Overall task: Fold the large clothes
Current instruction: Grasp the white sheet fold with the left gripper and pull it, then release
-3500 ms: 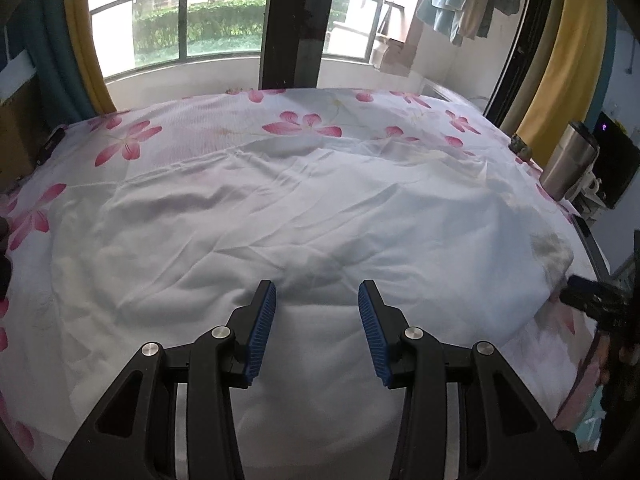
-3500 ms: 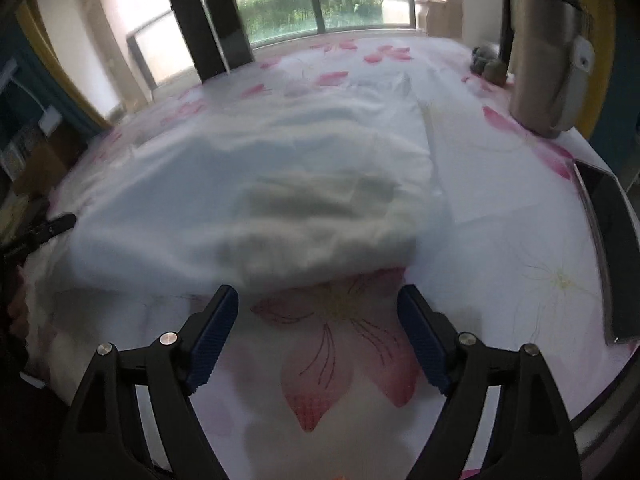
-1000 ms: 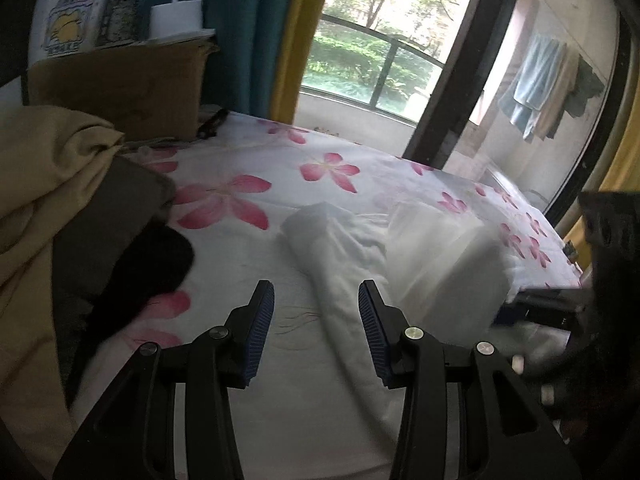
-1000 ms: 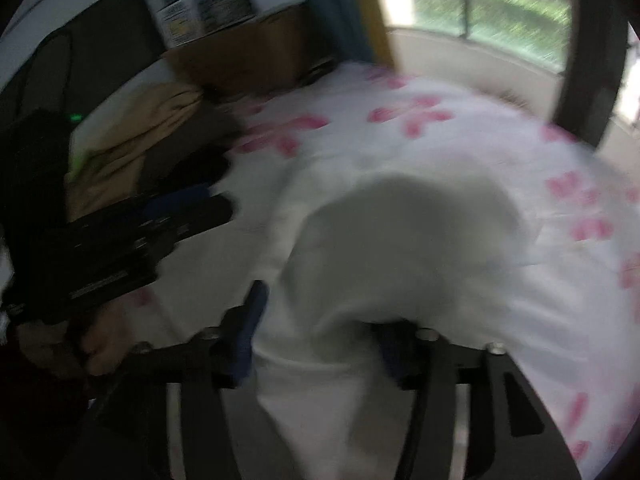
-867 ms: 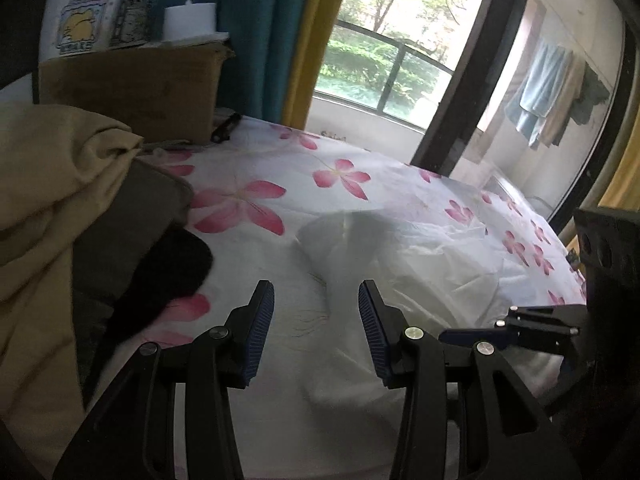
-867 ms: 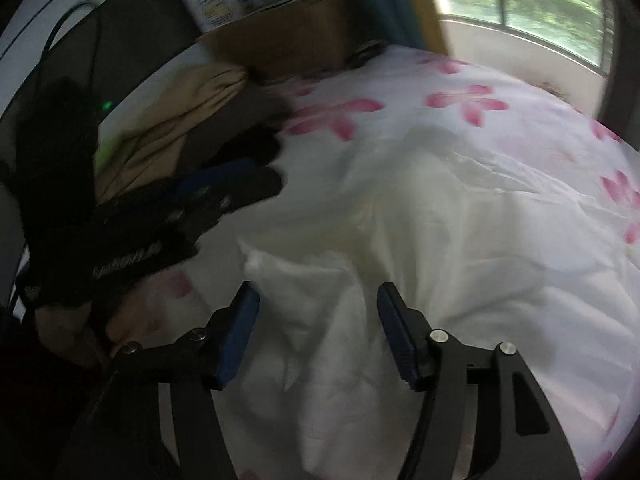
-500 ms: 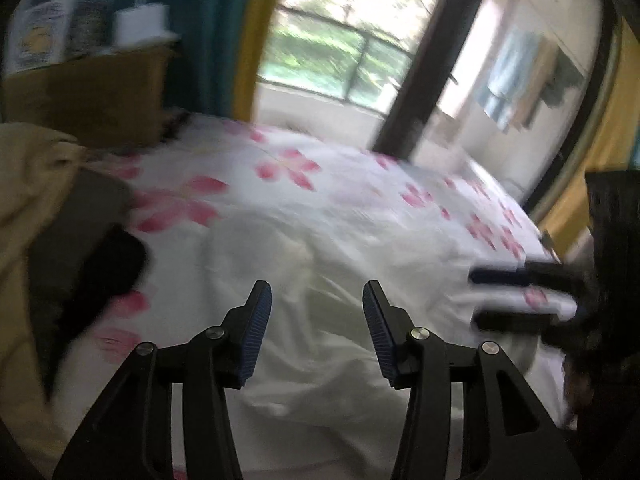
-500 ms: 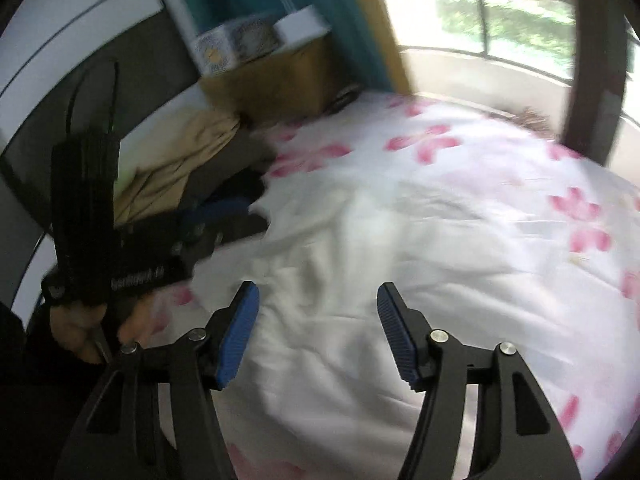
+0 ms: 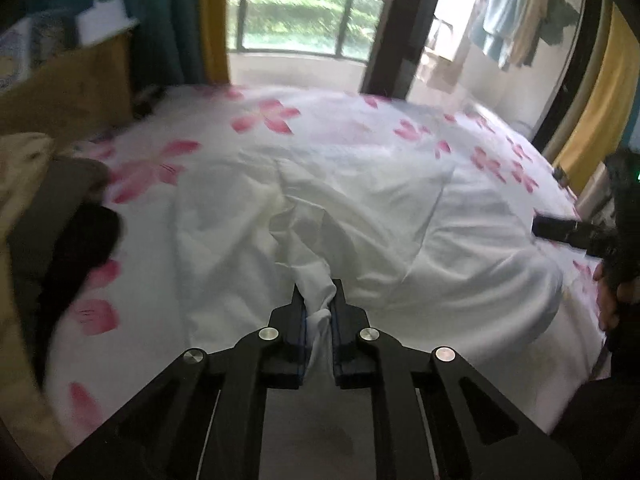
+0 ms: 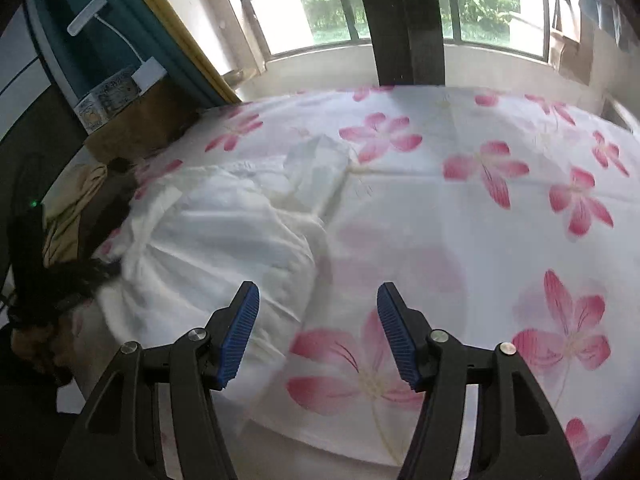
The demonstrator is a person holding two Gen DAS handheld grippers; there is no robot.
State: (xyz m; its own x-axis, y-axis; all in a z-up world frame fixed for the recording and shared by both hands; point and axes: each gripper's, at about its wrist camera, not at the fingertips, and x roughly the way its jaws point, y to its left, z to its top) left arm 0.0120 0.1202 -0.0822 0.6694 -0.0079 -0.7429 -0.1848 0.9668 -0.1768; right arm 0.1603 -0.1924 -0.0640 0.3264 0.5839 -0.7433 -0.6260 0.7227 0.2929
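1. My left gripper (image 9: pixel 319 307) had just closed on a bunch of the white garment (image 9: pixel 360 216) at its near edge — the cloth stood pinched between the pads. The garment itself lay rumpled across the flowered bedsheet (image 9: pixel 264 116), spread from the left side toward the middle of the bed.

2. My right gripper (image 10: pixel 318 330) hung with its jaws apart and nothing between them, over the garment's right edge where white cloth met the sheet's pink flowers. It held no cloth yet.

3. To do this step well, I judged the right gripper should come down on that edge and take only the garment, not the sheet under it — the two are both pale and easy to catch together.

4. I reckoned the left grip was a gathered bunch and not a flat hem, so a lift from it would likely drag wrinkles along; both grips should be matched at the same edge before raising.

5. The dark and tan clothes (image 9: pixel 48 216) lay heaped just beside the garment on the left, so I thought any sweep that way should stay short.
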